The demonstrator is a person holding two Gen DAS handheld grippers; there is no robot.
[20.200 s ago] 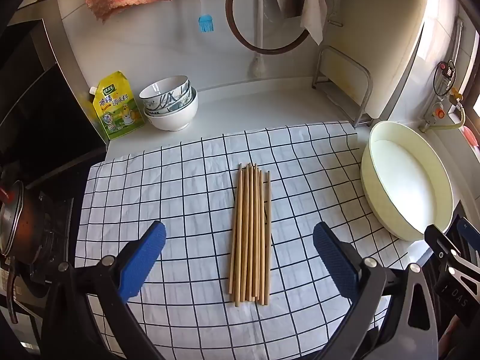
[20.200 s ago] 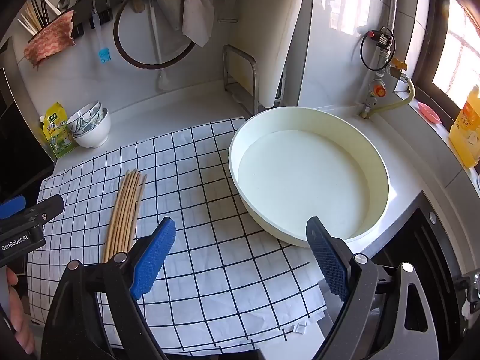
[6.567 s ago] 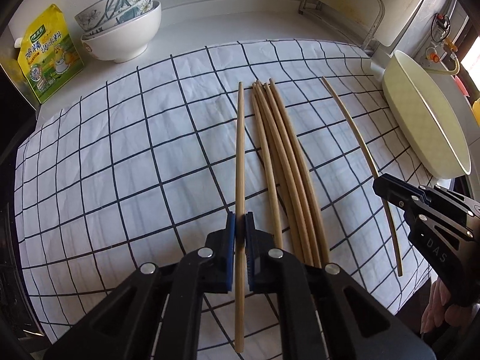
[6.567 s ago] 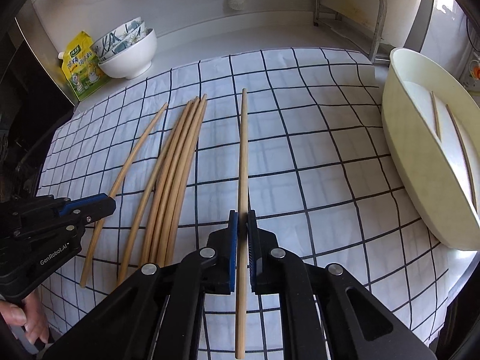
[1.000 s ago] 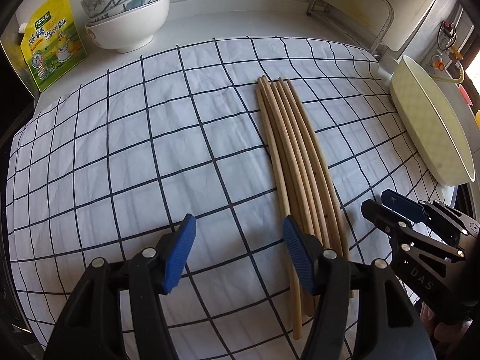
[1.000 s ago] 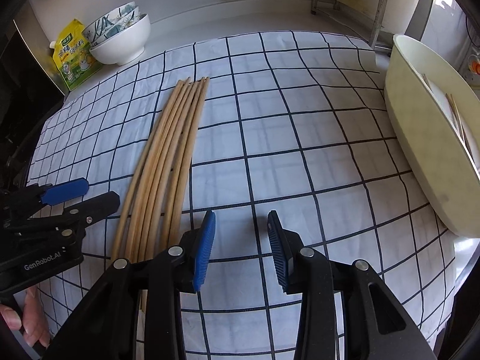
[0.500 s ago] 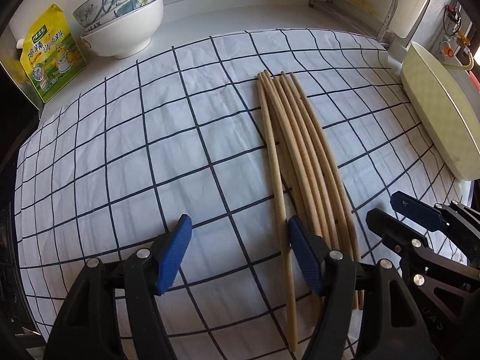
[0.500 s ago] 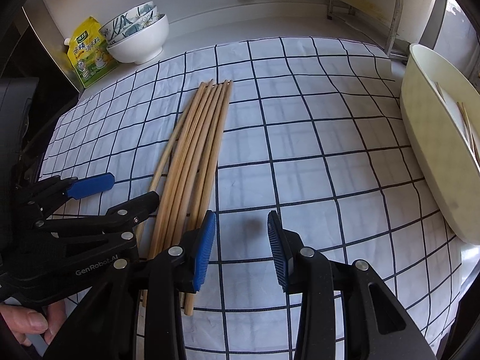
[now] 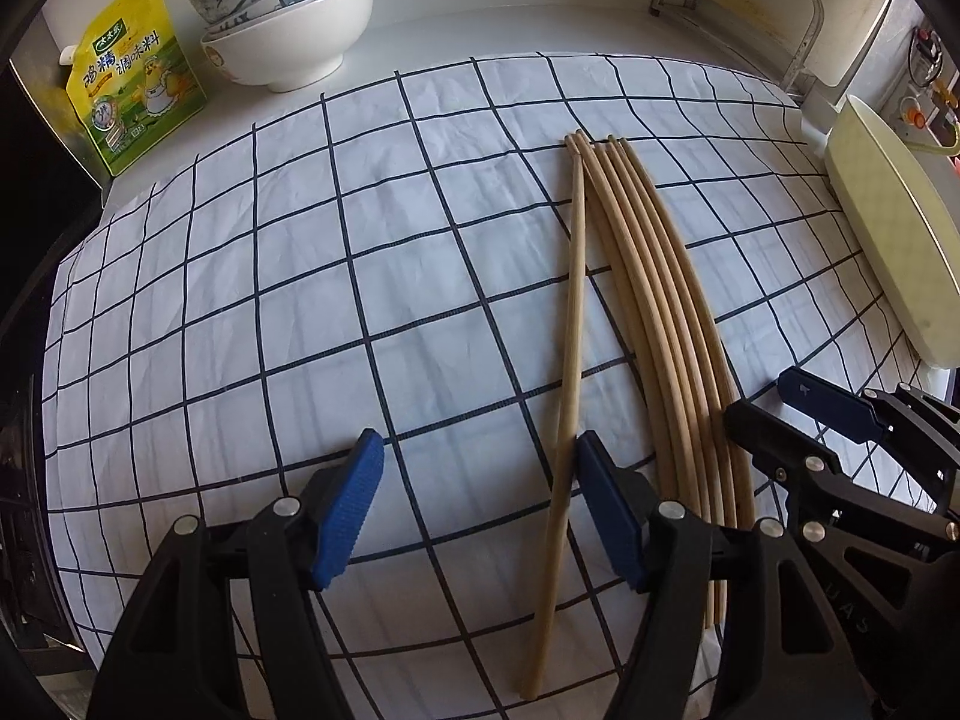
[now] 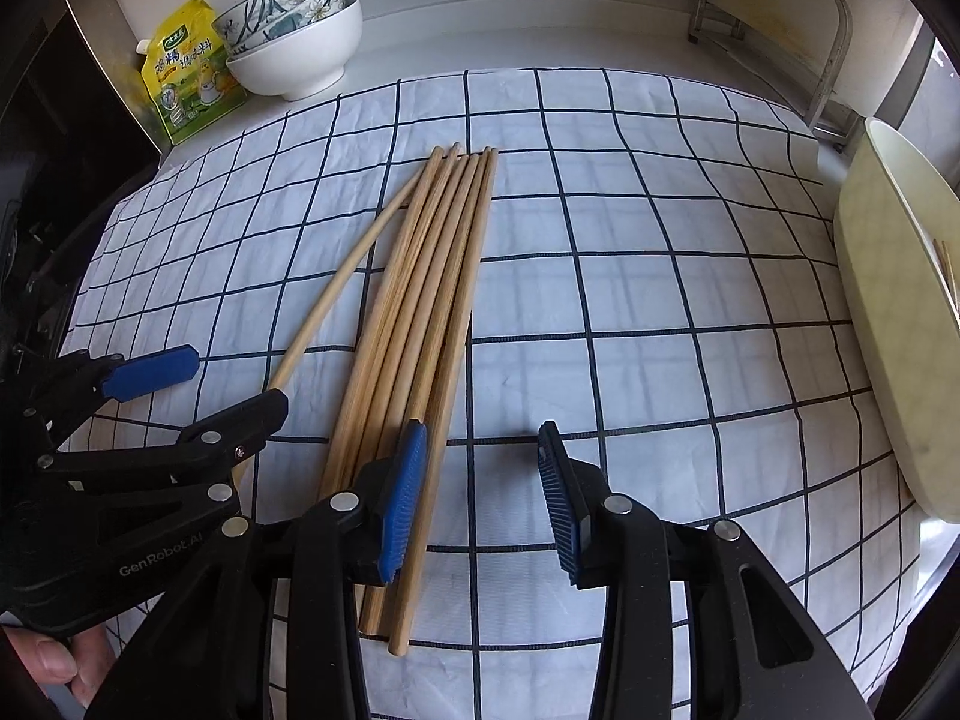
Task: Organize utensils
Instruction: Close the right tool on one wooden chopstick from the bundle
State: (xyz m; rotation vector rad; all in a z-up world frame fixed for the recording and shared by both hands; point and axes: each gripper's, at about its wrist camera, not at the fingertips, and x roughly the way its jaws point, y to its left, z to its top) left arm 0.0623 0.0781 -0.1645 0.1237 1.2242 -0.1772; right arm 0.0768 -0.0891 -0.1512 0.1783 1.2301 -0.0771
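Observation:
Several long wooden chopsticks [image 9: 660, 276] lie in a bundle on a white checked cloth [image 9: 300, 300]; the bundle also shows in the right wrist view [image 10: 432, 300]. One chopstick [image 9: 570, 324] lies splayed left of the bundle, its near part between my left gripper's [image 9: 480, 498] open jaws, close to the right pad. It also shows in the right wrist view [image 10: 336, 294]. My right gripper [image 10: 480, 492] is open, its left pad over the bundle's rightmost sticks. A cream basin [image 10: 888, 324] at the right holds chopsticks [image 10: 947, 267].
Stacked bowls [image 9: 288, 18] and a yellow seasoning pouch [image 9: 132, 72] stand at the back left. A metal rack [image 10: 774, 12] stands at the back right. A dark stove area borders the cloth's left edge. The two grippers are close side by side.
The leftmost chopstick's near end has swung left, away from the bundle, and now lies between my left jaws. My right gripper has shifted left so its left pad is over the bundle.

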